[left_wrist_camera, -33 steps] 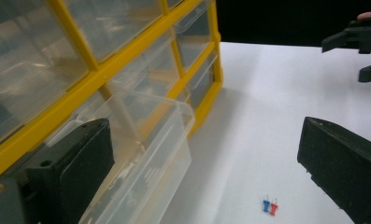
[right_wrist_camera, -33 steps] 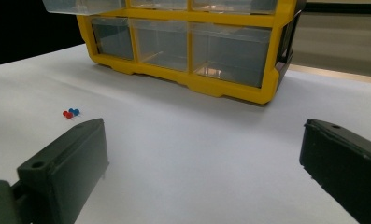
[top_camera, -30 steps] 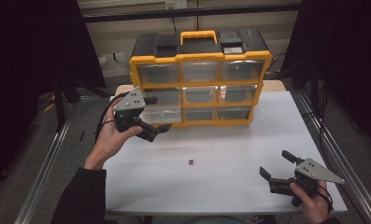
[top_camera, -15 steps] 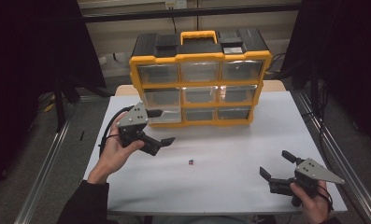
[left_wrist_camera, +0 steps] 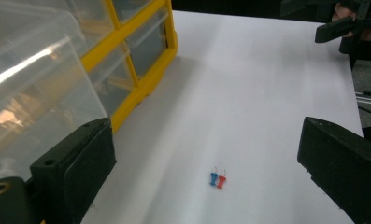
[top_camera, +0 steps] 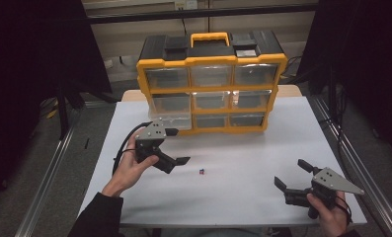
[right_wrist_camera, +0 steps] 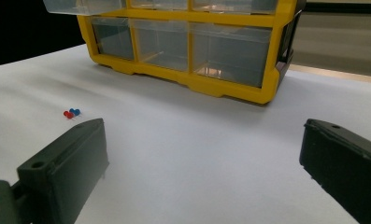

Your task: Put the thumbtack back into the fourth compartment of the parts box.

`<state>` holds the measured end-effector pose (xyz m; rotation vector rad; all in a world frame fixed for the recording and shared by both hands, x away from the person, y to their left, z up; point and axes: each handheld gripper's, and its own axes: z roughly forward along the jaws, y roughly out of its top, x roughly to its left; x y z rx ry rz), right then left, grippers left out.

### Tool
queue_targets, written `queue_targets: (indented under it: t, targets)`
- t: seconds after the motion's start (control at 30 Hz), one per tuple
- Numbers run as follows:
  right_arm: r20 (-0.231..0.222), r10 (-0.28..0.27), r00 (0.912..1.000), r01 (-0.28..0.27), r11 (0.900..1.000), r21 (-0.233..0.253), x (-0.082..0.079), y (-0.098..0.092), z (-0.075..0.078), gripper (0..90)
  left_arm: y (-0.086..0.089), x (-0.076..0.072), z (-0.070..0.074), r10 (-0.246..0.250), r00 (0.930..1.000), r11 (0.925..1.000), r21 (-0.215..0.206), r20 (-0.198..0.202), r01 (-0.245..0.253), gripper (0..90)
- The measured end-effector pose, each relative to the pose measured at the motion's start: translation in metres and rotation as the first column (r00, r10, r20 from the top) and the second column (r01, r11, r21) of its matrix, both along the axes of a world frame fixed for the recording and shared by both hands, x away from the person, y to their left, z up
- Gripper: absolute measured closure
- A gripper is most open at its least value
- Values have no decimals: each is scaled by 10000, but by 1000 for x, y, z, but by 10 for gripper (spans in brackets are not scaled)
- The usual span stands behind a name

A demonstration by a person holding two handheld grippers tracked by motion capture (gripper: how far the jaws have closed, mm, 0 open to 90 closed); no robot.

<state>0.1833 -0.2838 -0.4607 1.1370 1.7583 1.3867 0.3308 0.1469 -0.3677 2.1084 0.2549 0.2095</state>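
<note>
**Left gripper drops back from the drawer toward the pushpins**

Since a second ago, the left gripper (top_camera: pixel 176 146) has come away from the pulled-out clear drawer (top_camera: pixel 176 120) of the yellow organizer (top_camera: pixel 211 89) and lowered over the white counter (top_camera: pixel 243 163), jaws spread wide and empty. High view: the right gripper (top_camera: pixel 293 174) rests near the counter's front right, also spread. Left gripper view: a blue pushpin (left_wrist_camera: pixel 214 178) and red pushpin (left_wrist_camera: pixel 221 180) lie touching between the jaws. Right gripper view: both pins lie well apart, far left.

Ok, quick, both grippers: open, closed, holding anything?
Left gripper: open, empty, fingers wide above the two pushpins.
Right gripper: open, empty, low over the table.
</note>
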Motion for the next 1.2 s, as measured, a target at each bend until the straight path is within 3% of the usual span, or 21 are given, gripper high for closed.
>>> queue_targets:
  t: [0.17,0.6,0.7,0.77,1.07,1.1,1.17,1.2]
  targets:
    - [28,24,10000,-24,10000,-33,0,0,0,8,-4,-1,-4,72,9997,9999,-131,-223,-75,39]
    - [18,47,10000,-47,10000,-25,0,0,0,8,-21,1,-20,-596,9960,9946,814,-663,649,52]
    - [28,33,10000,-33,10000,-34,0,0,0,8,-26,5,-29,-823,9897,9922,838,-1171,924,54]
    - [-6,59,10000,-59,10000,-38,0,0,0,8,-29,5,-33,-934,9877,9858,1276,-1253,1094,55]
    - [22,49,10000,-49,10000,-51,0,0,0,8,-39,8,-47,-1198,9788,9747,1679,-1659,1477,58]
    - [14,33,10000,-33,10000,-37,0,0,0,8,-40,9,-48,-1357,9732,9660,1935,-1855,1716,56]
    - [3,25,10000,-25,10000,-30,0,0,0,8,-43,10,-54,-1243,9757,9673,1972,-1806,1597,55]
    - [8,36,10000,-36,10000,-38,0,0,0,8,-43,12,-53,-1460,9677,9566,2199,-2055,1910,54]
